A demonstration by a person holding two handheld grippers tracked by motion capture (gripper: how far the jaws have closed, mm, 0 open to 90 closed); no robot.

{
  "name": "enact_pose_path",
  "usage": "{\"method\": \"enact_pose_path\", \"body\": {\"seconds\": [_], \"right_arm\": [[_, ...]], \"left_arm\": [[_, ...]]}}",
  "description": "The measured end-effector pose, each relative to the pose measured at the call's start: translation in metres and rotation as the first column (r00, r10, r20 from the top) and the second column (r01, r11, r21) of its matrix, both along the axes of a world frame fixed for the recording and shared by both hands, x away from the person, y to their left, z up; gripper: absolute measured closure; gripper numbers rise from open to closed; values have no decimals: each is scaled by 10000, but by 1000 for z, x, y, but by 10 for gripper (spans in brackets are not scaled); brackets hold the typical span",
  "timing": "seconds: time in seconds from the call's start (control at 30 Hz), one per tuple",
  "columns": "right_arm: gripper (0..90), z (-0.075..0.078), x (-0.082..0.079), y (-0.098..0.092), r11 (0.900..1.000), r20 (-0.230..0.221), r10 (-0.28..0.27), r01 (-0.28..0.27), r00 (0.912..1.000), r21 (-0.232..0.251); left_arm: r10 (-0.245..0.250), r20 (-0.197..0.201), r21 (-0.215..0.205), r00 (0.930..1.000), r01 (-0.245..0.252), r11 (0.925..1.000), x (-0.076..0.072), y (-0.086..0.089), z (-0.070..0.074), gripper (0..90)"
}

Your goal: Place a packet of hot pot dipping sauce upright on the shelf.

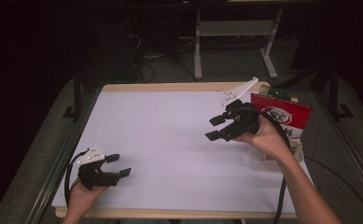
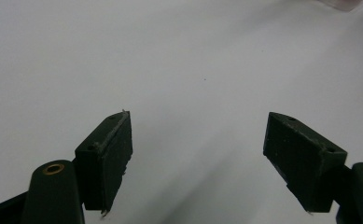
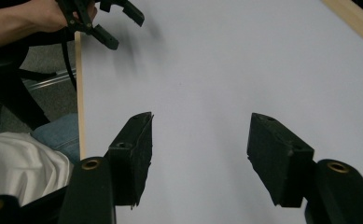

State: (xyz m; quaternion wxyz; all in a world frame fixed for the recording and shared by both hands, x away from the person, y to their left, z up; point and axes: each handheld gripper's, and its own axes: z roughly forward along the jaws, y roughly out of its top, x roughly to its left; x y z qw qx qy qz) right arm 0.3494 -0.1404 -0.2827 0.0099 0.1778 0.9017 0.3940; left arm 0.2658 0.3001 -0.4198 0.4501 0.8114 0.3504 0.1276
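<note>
Grippers both empty, jaws spread: left gripper (image 1: 119, 165) near the white table mat's (image 1: 170, 140) front edge, right gripper (image 1: 215, 128) just beside the red printed snack bag (image 1: 286, 116) at its right edge. Risk: crinkly bag slipping from a shallow pinch.

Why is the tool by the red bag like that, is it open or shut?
Open. The right tool has its two black jaws standing apart with nothing between them, over the white sheet beside the red bag.

Dark room, grey floor (image 1: 226, 65), white-topped wooden table (image 1: 170, 87).
</note>
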Motion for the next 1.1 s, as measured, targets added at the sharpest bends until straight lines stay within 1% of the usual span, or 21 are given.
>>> {"method": "enact_pose_path", "body": {"seconds": [0.07, 0.1, 0.13, 0.2, 0.23, 0.3, 0.43, 0.47, 0.53, 0.6, 0.67, 0.7, 0.77, 0.8, 0.83, 0.9, 0.97, 1.0, 1.03, 1.07, 1.1], "right_arm": [[396, -2, 0, 1, 10000, -5, 29, -29, 10000, -16], [396, -3, -2, 3, 10000, -141, 47, -47, 9999, 11], [396, -6, -3, 5, 10000, -162, 97, -96, 9998, 20], [395, -10, -4, 8, 9997, -86, 223, -224, 9997, -81], [396, -13, -5, 9, 9996, -137, 262, -263, 9996, -47], [395, -17, -6, 12, 9992, -170, 361, -364, 9992, -155], [392, -25, -10, 18, 9985, -249, 535, -538, 9983, -112], [391, -27, -12, 20, 9987, -388, 508, -510, 9980, -52], [390, -34, -15, 22, 9984, -447, 566, -567, 9974, -5], [390, -35, -16, 23, 9982, -475, 602, -603, 9971, 3], [389, -41, -17, 24, 9978, -423, 660, -660, 9969, 13], [389, -43, -19, 25, 9978, -530, 660, -657, 9964, 77], [388, -48, -21, 26, 9974, -500, 725, -721, 9961, 94], [388, -50, -23, 27, 9975, -569, 703, -697, 9959, 115], [386, -54, -25, 29, 9971, -583, 764, -762, 9954, 62], [385, -58, -26, 30, 9968, -670, 797, -799, 9946, -4], [385, -60, -26, 30, 9962, -606, 861, -865, 9944, -44], [383, -63, -28, 31, 9966, -767, 813, -818, 9937, -36], [383, -65, -28, 31, 9966, -753, 821, -826, 9938, -25], [382, -66, -29, 31, 9967, -857, 813, -817, 9930, -9], [381, -68, -29, 31, 9961, -821, 874, -879, 9928, -34]], "left_arm": [[-3, -16, 15, 10000, 3, 10000, 0, 0, 0, 234], [0, -17, 23, 10000, 0, 10000, 0, 0, 0, 234], [2, -8, 27, 10000, -2, 10000, 0, 0, 0, 234], [4, -4, 57, 10000, -4, 10000, 0, 0, 0, 234], [12, -11, 59, 10000, -12, 10000, 0, 0, 0, 231], [-1, -13, 84, 10000, 1, 10000, -1, 0, 0, 229], [-38, 8, 172, 10000, 38, 9998, -1, 0, -1, 223], [-5, -14, 151, 10000, 6, 9999, -1, 0, -1, 223], [31, 0, 73, 10000, -31, 10000, -1, 0, -1, 223], [36, -7, 69, 10000, -35, 10000, -1, 0, -1, 223], [55, -22, 118, 10000, -55, 9999, -1, 1, -1, 223], [58, -5, 120, 10000, -58, 9999, -2, 2, -1, 223], [58, 36, 107, 10000, -59, 9999, -2, 2, -1, 223], [77, 14, 110, 10000, -77, 9999, -2, 3, -1, 223], [112, 11, 83, 9999, -112, 9999, -2, 3, -1, 223], [124, 6, 60, 9999, -125, 9999, -2, 3, 0, 223], [131, -4, 71, 9999, -131, 9999, -2, 3, 0, 224], [125, -17, 60, 9999, -125, 9999, -2, 3, 0, 223], [114, -16, 76, 9999, -114, 9999, -2, 3, 0, 224], [97, -12, 115, 10000, -97, 9999, -2, 4, 0, 224], [93, 12, 123, 10000, -93, 9999, -2, 4, 0, 224]]}}
